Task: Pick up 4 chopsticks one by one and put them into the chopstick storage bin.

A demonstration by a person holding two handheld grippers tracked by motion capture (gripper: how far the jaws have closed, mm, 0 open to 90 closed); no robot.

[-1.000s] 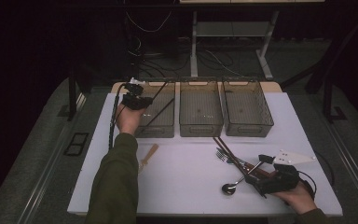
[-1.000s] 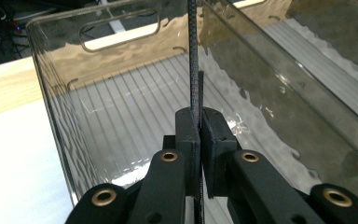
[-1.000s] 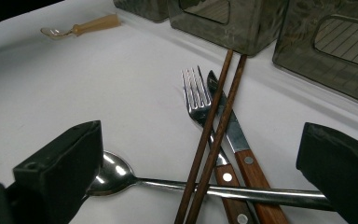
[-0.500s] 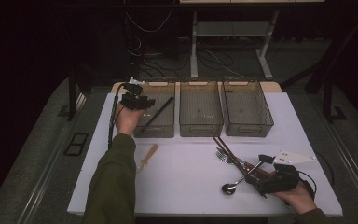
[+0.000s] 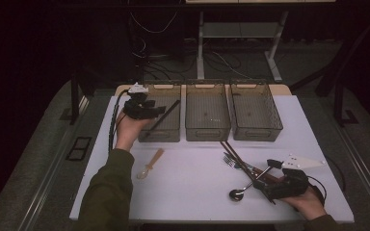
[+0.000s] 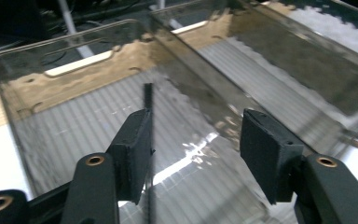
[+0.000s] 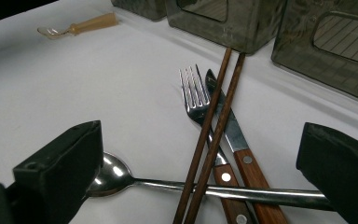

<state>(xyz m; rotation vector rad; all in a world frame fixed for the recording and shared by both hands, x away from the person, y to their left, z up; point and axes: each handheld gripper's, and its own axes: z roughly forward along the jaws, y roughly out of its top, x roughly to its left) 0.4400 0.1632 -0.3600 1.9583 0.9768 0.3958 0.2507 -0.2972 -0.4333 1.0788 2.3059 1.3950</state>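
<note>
My left gripper (image 5: 158,110) (image 6: 198,140) hovers over the left smoky plastic bin (image 5: 160,135) (image 6: 74,70). Its jaws have just been opening and now stand apart. A thin black stick (image 5: 163,118) (image 6: 148,140) stands loose beside the left pad, slanting into that bin with its top on the far rim. My right gripper (image 5: 265,175) (image 7: 200,163) rests low at the front right, wide open. The handle of a steel spoon (image 5: 243,188) (image 7: 168,186) runs across between its jaws, untouched.
Two brown chopsticks (image 5: 231,150) (image 7: 214,121), a fork (image 5: 230,161) (image 7: 193,95) and a wooden-handled knife (image 7: 235,140) lie crossed over the spoon. Middle bin (image 5: 207,131) and right bin (image 5: 255,134) stand beside the left one. A small wooden-handled utensil (image 5: 150,163) (image 7: 81,27) lies front left.
The left gripper's jaws have come open off the black stick, and the hand has shifted slightly up and left above the bin. The right hand has stayed put.
</note>
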